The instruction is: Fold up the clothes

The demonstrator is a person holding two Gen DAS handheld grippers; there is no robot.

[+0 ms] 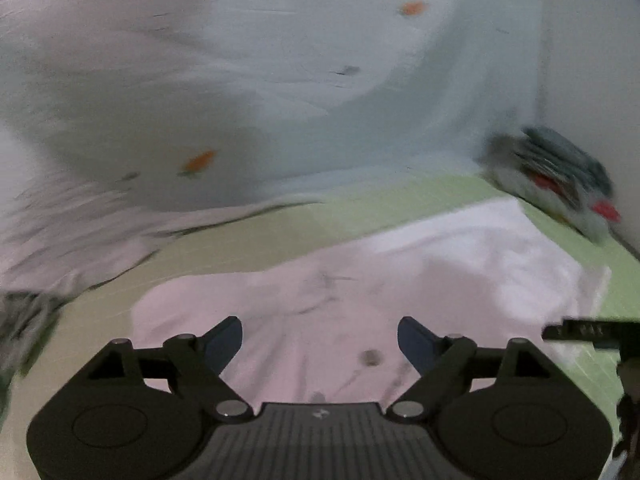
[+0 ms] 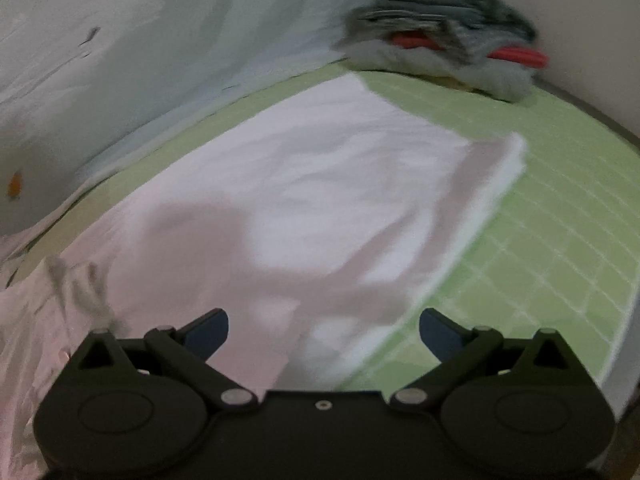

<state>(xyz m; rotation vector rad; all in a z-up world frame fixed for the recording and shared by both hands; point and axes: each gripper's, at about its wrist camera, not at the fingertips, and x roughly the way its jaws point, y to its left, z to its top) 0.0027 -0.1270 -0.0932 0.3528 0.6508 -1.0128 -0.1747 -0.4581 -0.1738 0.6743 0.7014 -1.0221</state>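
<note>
A pale pink-white garment (image 1: pixel 360 280) lies folded into a rough rectangle on a green grid mat (image 1: pixel 400 200). My left gripper (image 1: pixel 320 344) hangs above its near part, jaws wide apart, nothing between them. In the right wrist view the same garment (image 2: pixel 320 200) stretches away from me, its folded edge running along the right side. My right gripper (image 2: pixel 324 332) stands open over the garment's near right corner, holding nothing. A dark part of the other gripper (image 1: pixel 592 332) shows at the right edge of the left wrist view.
A light sheet with small orange prints (image 1: pixel 280 80) rises behind the mat. A blurred pile of grey, teal and red clothes (image 2: pixel 444 36) sits at the far right by the wall. More pale fabric (image 1: pixel 60 232) lies bunched at the left. The green mat (image 2: pixel 560 240) lies bare on the right.
</note>
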